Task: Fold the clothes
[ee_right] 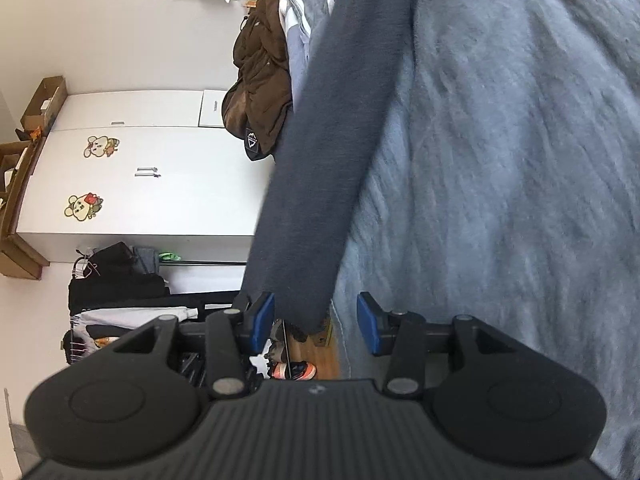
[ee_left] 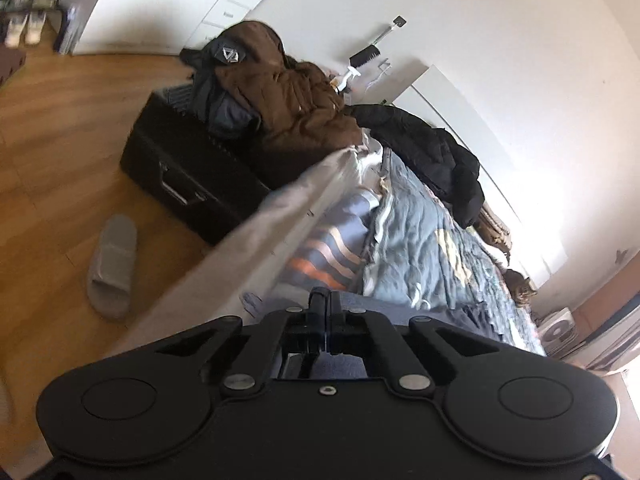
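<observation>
Left wrist view: the left gripper (ee_left: 326, 300) has its jaws drawn fully together over the bed (ee_left: 420, 236). Whether cloth is pinched between them cannot be told; dark blue fabric (ee_left: 460, 318) lies just beyond the tips. A brown jacket (ee_left: 296, 108) and a black jacket (ee_left: 432, 148) are heaped at the far end, beside a black case (ee_left: 168, 168). A slipper (ee_left: 112, 264) lies on the floor.

Right wrist view: the right gripper (ee_right: 316, 318) stands with jaws apart, blue pads (ee_right: 262, 316) visible. A dark blue sleeve (ee_right: 332, 140) hangs between them, apparently unclamped, above the fleecy blue blanket (ee_right: 500, 160).

Judgement: an early step, securing the garment. Next, the right jaws need to close on the sleeve.

Writing: a triangular badge (ee_right: 252, 142) on the brown jacket; no lettering legible.
</observation>
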The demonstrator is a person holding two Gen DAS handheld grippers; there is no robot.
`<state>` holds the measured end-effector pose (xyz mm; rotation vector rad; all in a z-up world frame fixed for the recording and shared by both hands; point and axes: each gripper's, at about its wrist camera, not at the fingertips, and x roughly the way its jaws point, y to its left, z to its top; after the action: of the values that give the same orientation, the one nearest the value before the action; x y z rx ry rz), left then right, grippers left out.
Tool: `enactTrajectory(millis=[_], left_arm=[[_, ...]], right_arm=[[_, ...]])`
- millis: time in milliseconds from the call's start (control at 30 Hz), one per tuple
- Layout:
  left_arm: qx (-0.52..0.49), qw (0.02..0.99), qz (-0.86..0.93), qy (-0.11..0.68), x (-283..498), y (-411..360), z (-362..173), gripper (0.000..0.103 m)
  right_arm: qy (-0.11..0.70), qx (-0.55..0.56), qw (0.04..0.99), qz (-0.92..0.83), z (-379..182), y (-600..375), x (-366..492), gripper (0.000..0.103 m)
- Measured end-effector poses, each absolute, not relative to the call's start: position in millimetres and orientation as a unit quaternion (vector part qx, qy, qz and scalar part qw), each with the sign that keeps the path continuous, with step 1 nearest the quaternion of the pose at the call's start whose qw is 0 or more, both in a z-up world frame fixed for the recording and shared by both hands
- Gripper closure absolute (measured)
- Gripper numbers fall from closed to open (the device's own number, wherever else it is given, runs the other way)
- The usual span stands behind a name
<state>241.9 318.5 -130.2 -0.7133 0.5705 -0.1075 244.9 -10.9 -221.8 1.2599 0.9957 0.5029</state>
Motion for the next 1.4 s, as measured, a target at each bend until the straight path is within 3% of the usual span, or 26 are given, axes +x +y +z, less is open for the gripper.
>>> enactTrajectory(millis=[300,433,467,533,567,600,767,833,900,967,1300,1400], left_arm=[[-0.326,0.886,-0.036,0.327,252,313,-152,0.101],[-0.342,0.891,-0.063,0.293,226,315,-150,0.096],[-0.343,0.892,-0.069,0.287,220,314,-150,0.091],[-0.335,0.894,-0.071,0.289,213,310,-150,0.070],[-0.330,0.895,-0.071,0.291,211,307,-151,0.053],[-0.324,0.897,-0.068,0.293,210,304,-152,0.046],[-0.316,0.892,-0.063,0.318,219,293,-163,0.050],[-0.309,0.892,-0.071,0.323,223,287,-165,0.064],[-0.301,0.890,-0.083,0.331,225,280,-166,0.095],[-0.299,0.889,-0.092,0.336,224,277,-167,0.103],[-0.328,0.889,-0.067,0.312,187,322,-154,0.103],[-0.356,0.876,-0.054,0.321,192,331,-159,0.099]], right_arm=[[0.445,0.558,0.661,0.232,-214,-19,235,0.059],[0.436,0.566,0.660,0.233,-207,-34,233,0.059],[0.433,0.567,0.661,0.233,-205,-37,232,0.059],[0.429,0.568,0.662,0.233,-203,-41,230,0.059],[0.428,0.569,0.662,0.233,-203,-43,230,0.059],[0.428,0.569,0.662,0.233,-203,-44,229,0.059],[0.429,0.572,0.659,0.234,-201,-44,227,0.059],[0.428,0.575,0.656,0.237,-200,-44,228,0.059],[0.428,0.574,0.656,0.237,-198,-44,228,0.059],[0.426,0.575,0.657,0.238,-197,-44,228,0.059],[0.421,0.580,0.653,0.244,-193,-42,226,0.059],[0.421,0.583,0.649,0.249,-192,-41,225,0.059]])
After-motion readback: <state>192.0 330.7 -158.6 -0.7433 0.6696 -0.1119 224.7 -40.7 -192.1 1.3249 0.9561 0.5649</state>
